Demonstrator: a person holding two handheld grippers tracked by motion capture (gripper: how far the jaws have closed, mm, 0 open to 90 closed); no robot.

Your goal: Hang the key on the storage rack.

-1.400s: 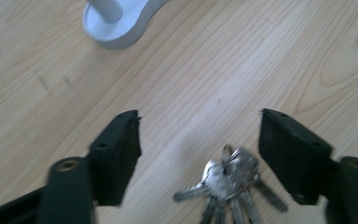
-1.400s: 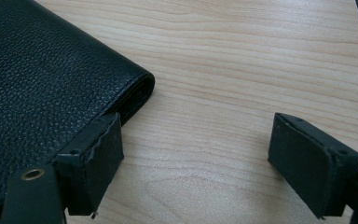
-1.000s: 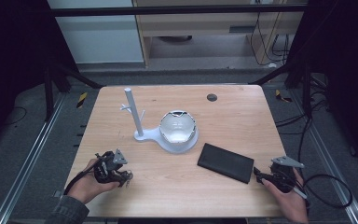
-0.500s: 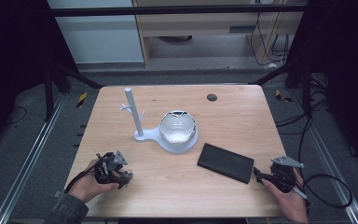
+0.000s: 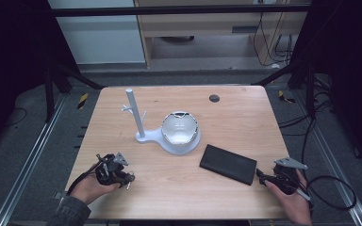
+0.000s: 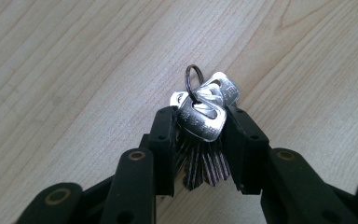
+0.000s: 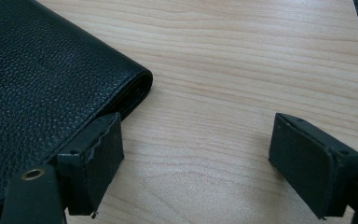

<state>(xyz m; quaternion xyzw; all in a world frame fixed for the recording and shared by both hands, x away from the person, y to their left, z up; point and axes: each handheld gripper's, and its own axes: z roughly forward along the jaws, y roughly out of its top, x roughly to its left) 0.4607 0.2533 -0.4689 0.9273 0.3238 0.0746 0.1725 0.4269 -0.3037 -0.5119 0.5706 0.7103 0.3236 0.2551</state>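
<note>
Work surface: a light wooden table [image 5: 235, 113] on a dark floor, with metal rails along both sides and pale cabinets beyond the far edge. At mid-table stands a white stand [image 5: 139, 127] with an upright post, its base carrying a reflective bowl [image 5: 180, 128]. A small dark disc [image 5: 214, 98] lies near the far edge.

Left gripper [image 5: 122, 176], near-left corner: its jaws have just been closing and now clamp a bunch of keys [image 6: 204, 116]. The key heads and the ring [image 6: 194, 79] project beyond the pads; the blades lie between the jaws, just above the wood.

Right gripper [image 5: 262, 175], near-right corner: jaws wide apart, gripping nothing. A black leather wallet [image 7: 37, 84] lies flat just left of it, its corner beside one pad [image 7: 103, 158]; contact cannot be determined.
</note>
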